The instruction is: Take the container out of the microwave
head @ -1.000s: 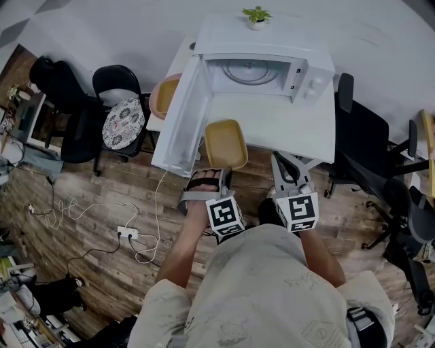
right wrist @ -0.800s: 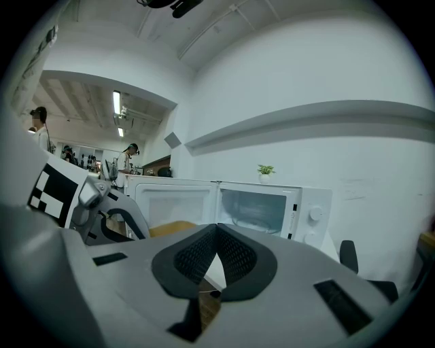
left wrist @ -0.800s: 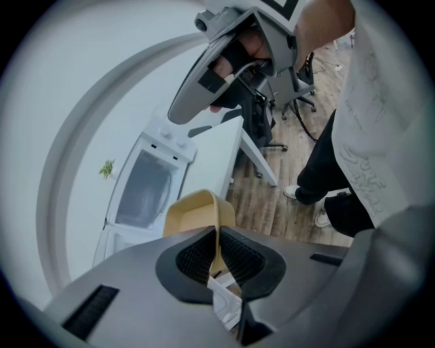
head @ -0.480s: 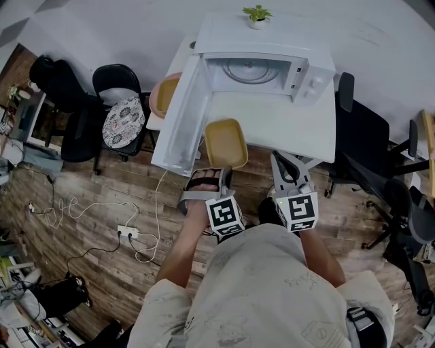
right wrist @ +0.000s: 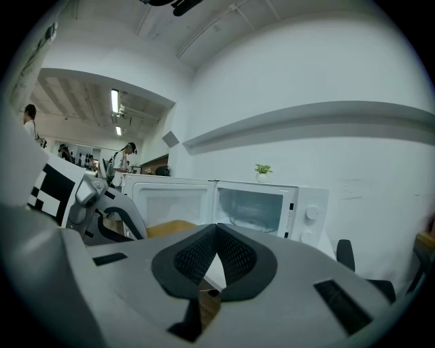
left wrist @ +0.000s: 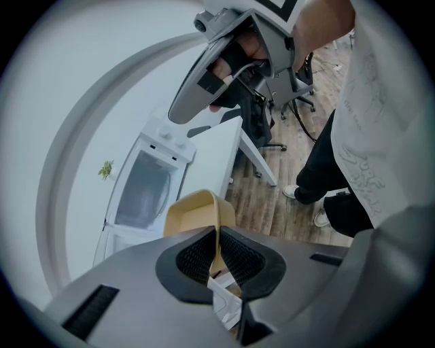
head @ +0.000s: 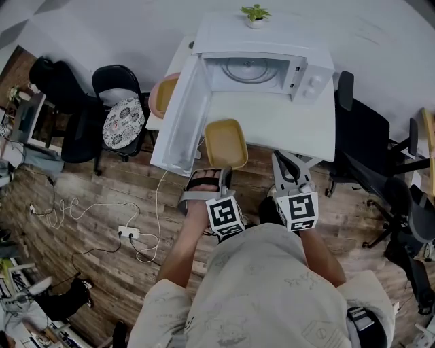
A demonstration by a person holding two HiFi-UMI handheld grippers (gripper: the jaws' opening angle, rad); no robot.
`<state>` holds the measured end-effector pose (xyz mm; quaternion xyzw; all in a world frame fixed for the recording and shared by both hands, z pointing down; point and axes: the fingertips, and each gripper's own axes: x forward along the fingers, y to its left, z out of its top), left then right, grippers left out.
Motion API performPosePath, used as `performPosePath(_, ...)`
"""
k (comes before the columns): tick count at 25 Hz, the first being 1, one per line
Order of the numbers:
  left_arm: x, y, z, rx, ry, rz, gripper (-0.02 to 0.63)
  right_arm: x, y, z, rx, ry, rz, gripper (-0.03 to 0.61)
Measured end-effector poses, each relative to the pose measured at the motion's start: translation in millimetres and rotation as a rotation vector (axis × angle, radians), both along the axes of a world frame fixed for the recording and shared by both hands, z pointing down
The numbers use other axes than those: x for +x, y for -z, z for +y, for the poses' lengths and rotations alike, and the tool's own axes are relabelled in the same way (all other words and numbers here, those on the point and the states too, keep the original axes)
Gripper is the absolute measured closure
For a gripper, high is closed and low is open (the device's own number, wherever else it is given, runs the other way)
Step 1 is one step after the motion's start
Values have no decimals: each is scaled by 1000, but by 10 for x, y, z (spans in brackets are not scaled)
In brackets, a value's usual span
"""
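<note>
Tan container (head: 225,143): rect. w/ rounded corners, open side up. Its long axis runs away from the person toward the microwave (head: 262,64), w/ the far short end pointing at the cavity and the near short end at the person. It's out of the oven, at the front edge of the white table (head: 292,129), near end past that edge. It sits just beside the free edge of the door (head: 178,122), which is swung open to the left. Can't tell if it rests on the table.

L gripper (head: 219,170) pinches the near rim, the thin wall clamped between both ribbed pads. L forearm reaches fwd from the torso, gripper angled down & fwd, marker cube close to the chest.

R gripper (head: 281,160) lies alongside on the right, apart from the container and nearer level, tip at the table's front edge. Its pads meet at the tips w/ nothing between them.

Glass turntable (head: 248,70) lies in the cavity. Small potted plant (head: 255,15) stands on top of the oven.
</note>
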<state>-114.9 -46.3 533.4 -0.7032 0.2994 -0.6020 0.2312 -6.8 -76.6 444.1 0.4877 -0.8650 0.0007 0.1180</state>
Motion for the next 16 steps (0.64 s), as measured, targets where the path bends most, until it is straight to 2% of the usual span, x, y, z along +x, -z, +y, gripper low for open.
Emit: performPosePath(16,43,24,3,1,0,-2,586,15,43,4,2,12,-4,564)
